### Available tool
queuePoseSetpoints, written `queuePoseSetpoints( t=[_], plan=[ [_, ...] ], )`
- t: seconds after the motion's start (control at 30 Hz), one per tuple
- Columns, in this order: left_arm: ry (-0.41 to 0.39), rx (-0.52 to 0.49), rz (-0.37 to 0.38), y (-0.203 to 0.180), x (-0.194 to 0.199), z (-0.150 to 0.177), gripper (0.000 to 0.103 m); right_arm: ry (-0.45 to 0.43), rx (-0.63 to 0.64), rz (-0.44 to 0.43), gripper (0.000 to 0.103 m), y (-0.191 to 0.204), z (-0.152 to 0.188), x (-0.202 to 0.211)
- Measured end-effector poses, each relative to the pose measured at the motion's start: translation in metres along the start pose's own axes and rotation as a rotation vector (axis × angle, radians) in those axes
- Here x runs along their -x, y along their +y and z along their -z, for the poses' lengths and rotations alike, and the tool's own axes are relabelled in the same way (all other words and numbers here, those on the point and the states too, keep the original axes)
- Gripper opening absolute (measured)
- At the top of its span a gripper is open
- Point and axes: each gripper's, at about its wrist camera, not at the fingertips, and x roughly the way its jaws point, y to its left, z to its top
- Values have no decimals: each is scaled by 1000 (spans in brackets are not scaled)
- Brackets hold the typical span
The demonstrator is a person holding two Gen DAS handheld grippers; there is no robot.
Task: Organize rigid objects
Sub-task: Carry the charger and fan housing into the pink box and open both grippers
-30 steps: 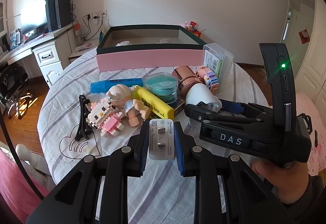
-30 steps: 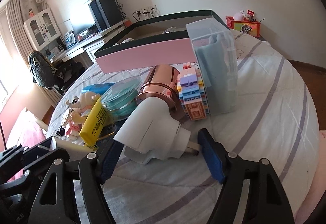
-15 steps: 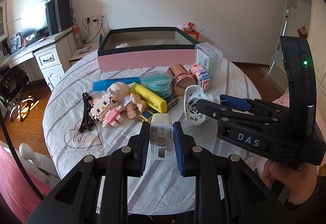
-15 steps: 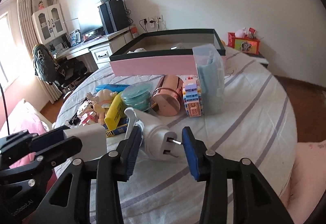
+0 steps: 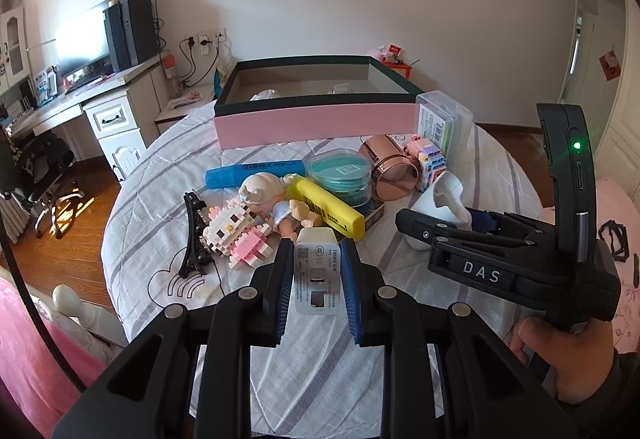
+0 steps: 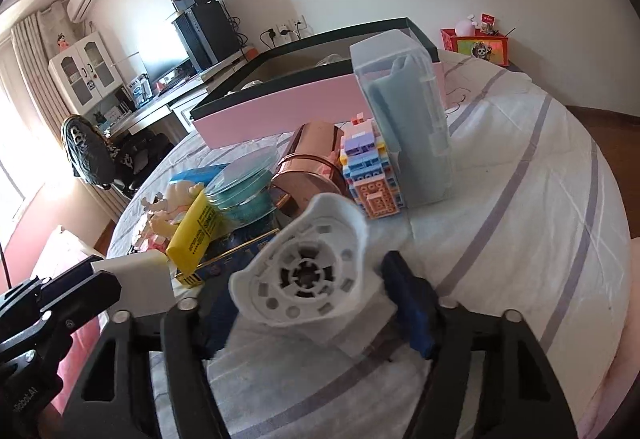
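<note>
**Two handheld grippers, each holding a white plug-in device above a cluttered round counter**

A flat white charger block (image 5: 317, 271) with printed markings sits upright between the blue pads of the left gripper (image 5: 316, 275), which is clamped tight on its two sides. In the right wrist view the same charger block (image 6: 136, 281) appears at lower left, held clear of the cloth.

The right gripper (image 6: 320, 291) grips a rounded white plug-in device (image 6: 308, 271), whose hollow, slotted face is turned towards the camera. Its jaws have just been closing, with the device between them. One blue pad (image 6: 408, 303) presses its right side; the left pad is hidden behind the device. In the left wrist view this device (image 5: 440, 207) is at right, with a hand (image 5: 568, 355) holding the gripper's black handle below.

Beyond both grippers, the counter (image 5: 160, 199), covered in a pale striped cloth, carries a loose cluster: a black hair clip (image 5: 195, 235), a pink and white brick figure (image 5: 240, 235), a small doll (image 5: 272, 199), a yellow highlighter (image 5: 328, 211), a blue marker (image 5: 252, 173), a round teal case (image 5: 340, 175), a copper-coloured cup (image 5: 388, 171) on its side, a pastel brick block (image 5: 428, 163) and a clear plastic box (image 5: 442, 123) standing on end.

Behind the cluster stands an open box (image 5: 316, 123) with a pink front wall and dark rim. White items lie inside, too hidden to identify.
</note>
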Motion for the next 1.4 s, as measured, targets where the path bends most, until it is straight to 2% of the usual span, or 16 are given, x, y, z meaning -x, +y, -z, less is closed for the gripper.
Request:
queuePoseSetpoints(
  t=[0.13,0.27,0.57,0.7,0.9,1.13,1.3,1.4],
  plan=[
    [-10,7,-14,2,0,-2,23,-15,52,31,63,7,4,6],
    [-47,6,-24,2,14,-6,23,-74,85,28,63,20,6,30],
    [-202,12,-106,3,60,-25,23,-335,239,57,63,79,-10,121],
    [-254,25,-126,7,75,-31,23,-387,275,50,63,95,-15,142],
    [-288,30,-132,12,81,-41,23,-411,303,39,63,106,-24,149],
    [-281,9,-105,16,62,-68,23,-394,319,31,63,104,-47,132],
    [-261,-15,-79,26,28,-107,23,-370,332,24,63,93,-81,111],
    [-229,-25,-76,36,-7,-137,23,-337,350,52,63,86,-114,88]
  ],
)
